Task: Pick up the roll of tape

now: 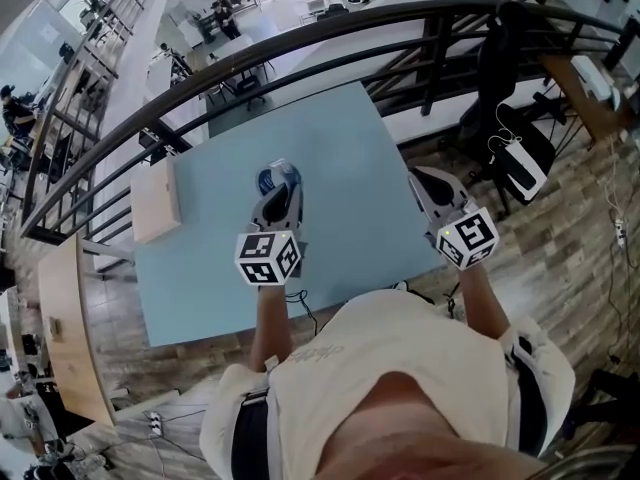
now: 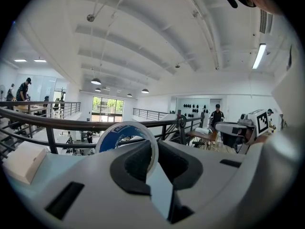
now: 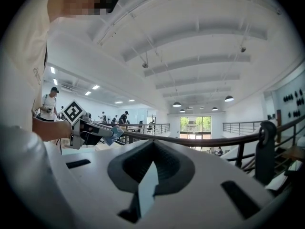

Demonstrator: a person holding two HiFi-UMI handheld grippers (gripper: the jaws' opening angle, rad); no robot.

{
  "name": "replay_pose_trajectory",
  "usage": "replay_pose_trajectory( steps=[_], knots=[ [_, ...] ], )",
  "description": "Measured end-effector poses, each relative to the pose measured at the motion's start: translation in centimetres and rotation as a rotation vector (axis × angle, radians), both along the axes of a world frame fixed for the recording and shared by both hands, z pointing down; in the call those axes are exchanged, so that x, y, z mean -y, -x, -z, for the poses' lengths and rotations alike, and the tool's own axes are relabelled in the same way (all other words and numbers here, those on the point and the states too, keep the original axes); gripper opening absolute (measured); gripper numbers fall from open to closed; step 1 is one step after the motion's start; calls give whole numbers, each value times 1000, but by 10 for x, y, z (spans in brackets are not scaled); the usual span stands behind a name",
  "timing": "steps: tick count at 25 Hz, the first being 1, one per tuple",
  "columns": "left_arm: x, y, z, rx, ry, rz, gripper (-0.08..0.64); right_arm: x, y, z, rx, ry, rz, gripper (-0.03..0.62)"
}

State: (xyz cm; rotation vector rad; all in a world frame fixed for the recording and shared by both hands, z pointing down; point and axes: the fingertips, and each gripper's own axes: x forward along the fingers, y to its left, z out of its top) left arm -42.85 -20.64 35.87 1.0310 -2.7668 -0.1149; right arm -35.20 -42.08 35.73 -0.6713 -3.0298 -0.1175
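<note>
The left tool is seen closed part-way on the roll of tape, which is clamped by its rim between the two jaws. In the left gripper view the roll of tape stands on edge just ahead of the left tool and leans toward its left side, with the blue inner face turned that way and the white rim pinched in the jaws. The right tool is held with its jaws drawn together, and nothing is caught between them; in the right gripper view only a thin pale sliver is seen at the seam of the right tool.

Both tools are pointed away from the person, roughly level, side by side and well apart. Each is carried on an outstretched forearm, with the left forearm behind the marker cube of its tool.

In the head view the roll is placed over the pale blue tabletop, and a pale flat block is shown well off to the left of the left tool, at the tabletop's edge; a dark railing curves beyond both tools. Whether the roll clears the tabletop cannot be told from that view. The right gripper view alone shows the left tool from the side, with the roll at its tip
</note>
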Motion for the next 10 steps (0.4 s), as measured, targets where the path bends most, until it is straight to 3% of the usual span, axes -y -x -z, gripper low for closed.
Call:
replay_pose_trajectory(
  steps=[10],
  knots=[
    [9, 1, -12, -17, 17, -1, 58, 7, 2, -13, -16, 7, 11, 5]
  ],
)
